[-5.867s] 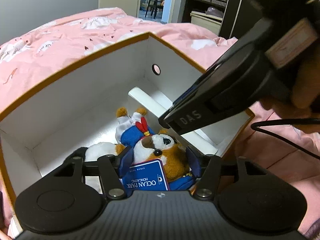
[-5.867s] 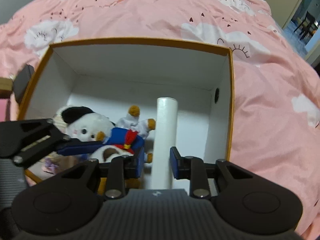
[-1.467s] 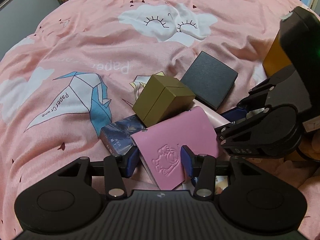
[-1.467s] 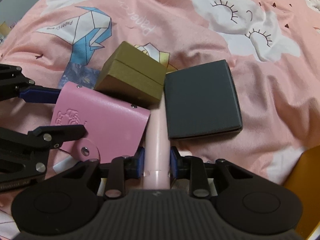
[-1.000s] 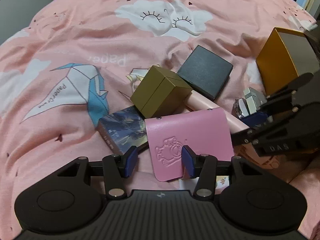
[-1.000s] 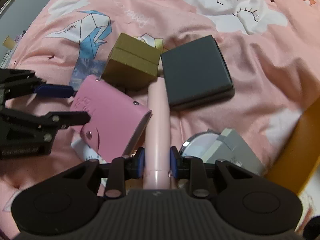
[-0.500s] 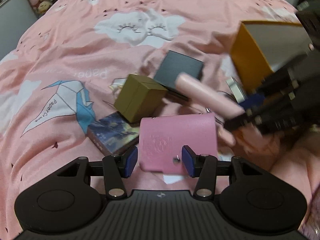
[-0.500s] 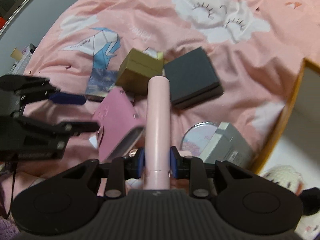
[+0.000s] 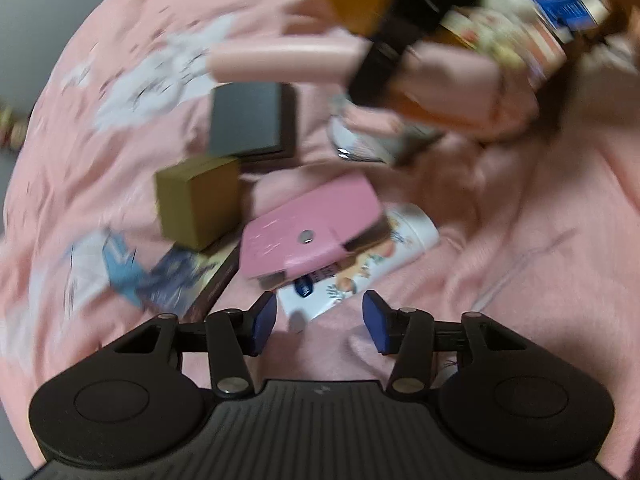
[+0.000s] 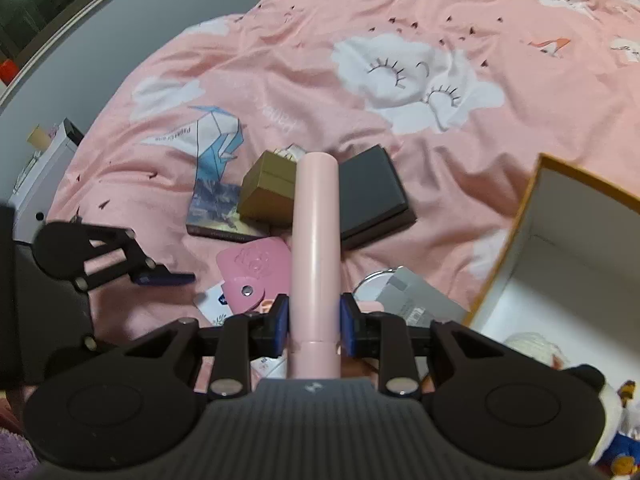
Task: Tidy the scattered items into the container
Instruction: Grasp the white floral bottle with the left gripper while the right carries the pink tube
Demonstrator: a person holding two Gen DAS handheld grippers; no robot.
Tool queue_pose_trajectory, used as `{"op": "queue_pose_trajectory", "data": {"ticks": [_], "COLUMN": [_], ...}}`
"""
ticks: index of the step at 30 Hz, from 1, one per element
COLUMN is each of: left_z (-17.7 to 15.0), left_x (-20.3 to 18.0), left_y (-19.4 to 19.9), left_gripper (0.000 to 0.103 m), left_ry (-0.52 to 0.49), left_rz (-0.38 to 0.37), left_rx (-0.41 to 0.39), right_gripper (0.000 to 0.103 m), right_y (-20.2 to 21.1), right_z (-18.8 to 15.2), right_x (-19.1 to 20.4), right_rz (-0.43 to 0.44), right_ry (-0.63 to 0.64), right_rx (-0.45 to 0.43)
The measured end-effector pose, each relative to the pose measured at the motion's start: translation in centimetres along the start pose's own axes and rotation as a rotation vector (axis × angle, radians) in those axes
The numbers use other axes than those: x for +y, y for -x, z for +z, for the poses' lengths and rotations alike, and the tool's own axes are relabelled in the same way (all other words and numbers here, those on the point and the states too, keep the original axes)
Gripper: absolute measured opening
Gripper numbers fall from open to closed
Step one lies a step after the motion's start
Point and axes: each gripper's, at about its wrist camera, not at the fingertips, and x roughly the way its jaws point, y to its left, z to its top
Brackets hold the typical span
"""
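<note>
Left gripper (image 9: pixel 318 322) fingers spread apart, nothing between them, low over the bedspread (image 9: pixel 520 260), pointed at the pink wallet (image 9: pixel 316 226) that lies on a white printed tube (image 9: pixel 372 256); olive box (image 9: pixel 196 204) and dark flat box (image 9: pixel 248 122) further out; view heavily blurred. Looks like the wallet is the next pick, needs lowering and closing on its near edge

Right wrist view: right gripper (image 10: pixel 314 320) clamped on the pink tube (image 10: pixel 316 240), raised above the pile, tube pointing forward. Open box (image 10: pixel 516 236) sits at right with a plush toy (image 10: pixel 532 348) inside. Carry step under way, I judge; next swing right over the rim and release
</note>
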Motion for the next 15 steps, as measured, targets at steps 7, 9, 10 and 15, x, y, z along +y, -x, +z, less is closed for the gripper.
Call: {"op": "queue_pose_trajectory", "data": {"ticks": [7, 9, 10, 15], "left_z": [0.5, 0.5, 0.4, 0.6], "left_x": [-2.6, -3.4, -3.7, -4.3], "left_y": [-2.1, -2.6, -2.8, -4.4], "left_gripper": [0.046, 0.046, 0.045, 0.044], "left_ry": [-0.190, -0.233, -0.249, -0.297], "left_rz": [0.058, 0.083, 0.087, 0.102], "left_rx": [0.032, 0.039, 0.044, 0.048], "right_gripper": [0.030, 0.030, 0.030, 0.030], "right_y": [2.9, 3.7, 4.0, 4.8], "right_z": [-0.4, -0.6, -0.7, -1.0], "right_x": [-1.0, -1.4, -1.6, -2.8], "right_rz": [-0.020, -0.030, -0.034, -0.058], "right_ry": [-0.038, -0.052, -0.059, -0.100], "right_rx": [-0.063, -0.078, -0.084, -0.104]}}
